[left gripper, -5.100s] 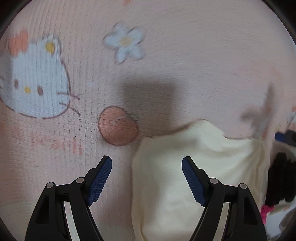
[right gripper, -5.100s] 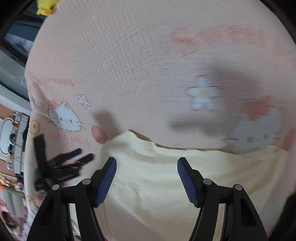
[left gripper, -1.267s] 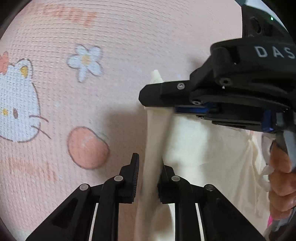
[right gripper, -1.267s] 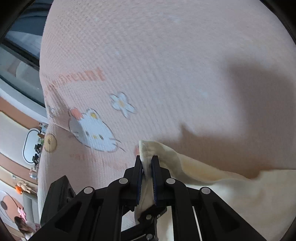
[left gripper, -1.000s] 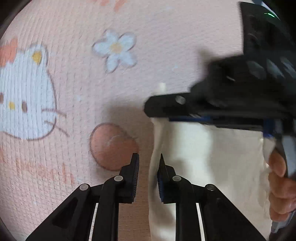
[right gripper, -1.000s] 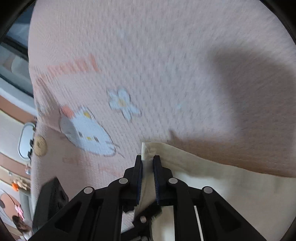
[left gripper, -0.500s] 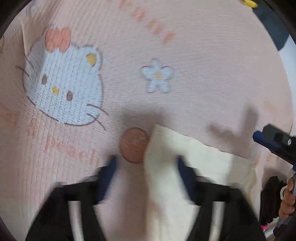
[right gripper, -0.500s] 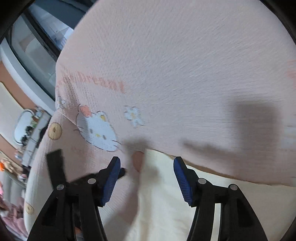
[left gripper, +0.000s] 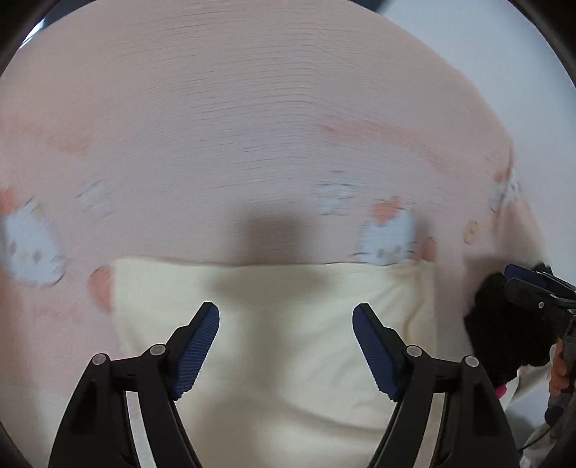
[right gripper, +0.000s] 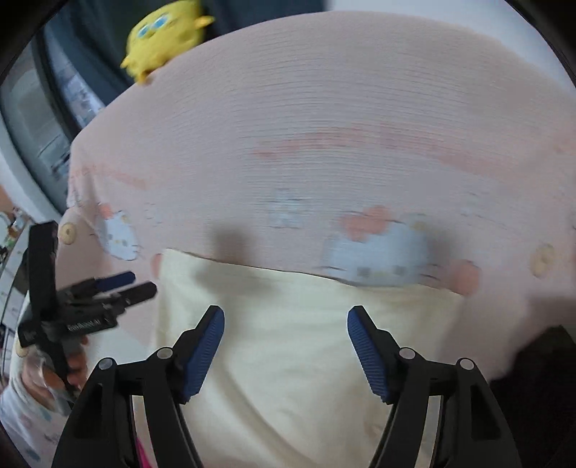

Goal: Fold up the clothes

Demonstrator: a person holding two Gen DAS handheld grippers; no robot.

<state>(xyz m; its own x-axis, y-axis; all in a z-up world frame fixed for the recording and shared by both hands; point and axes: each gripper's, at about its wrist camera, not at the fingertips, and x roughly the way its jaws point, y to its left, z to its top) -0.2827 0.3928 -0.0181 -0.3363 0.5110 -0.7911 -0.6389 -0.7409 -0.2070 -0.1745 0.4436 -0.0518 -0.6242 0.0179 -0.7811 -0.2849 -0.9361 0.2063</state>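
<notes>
A pale cream garment (left gripper: 288,345) lies flat and folded on a pink cartoon-cat bedspread (left gripper: 288,126), with a straight top edge. My left gripper (left gripper: 286,316) hovers above it, open, with nothing between the blue pads. In the right wrist view the same garment (right gripper: 306,352) lies below my right gripper (right gripper: 286,316), whose jaws are opening with nothing between them. Each gripper shows in the other's view: the right gripper (left gripper: 509,276) at the right edge, the left gripper (right gripper: 144,282) at the left, held by a hand.
A black garment (left gripper: 504,338) lies just right of the cream one, seen dark at the lower right (right gripper: 540,388). A yellow plush toy (right gripper: 165,32) sits at the bed's far left corner. Shelves and clutter stand beyond the bed's left edge.
Both grippers let go of the cream garment's corner, opened wide, and pulled back and up. The garment now lies flat, and far more of the bedspread shows.
</notes>
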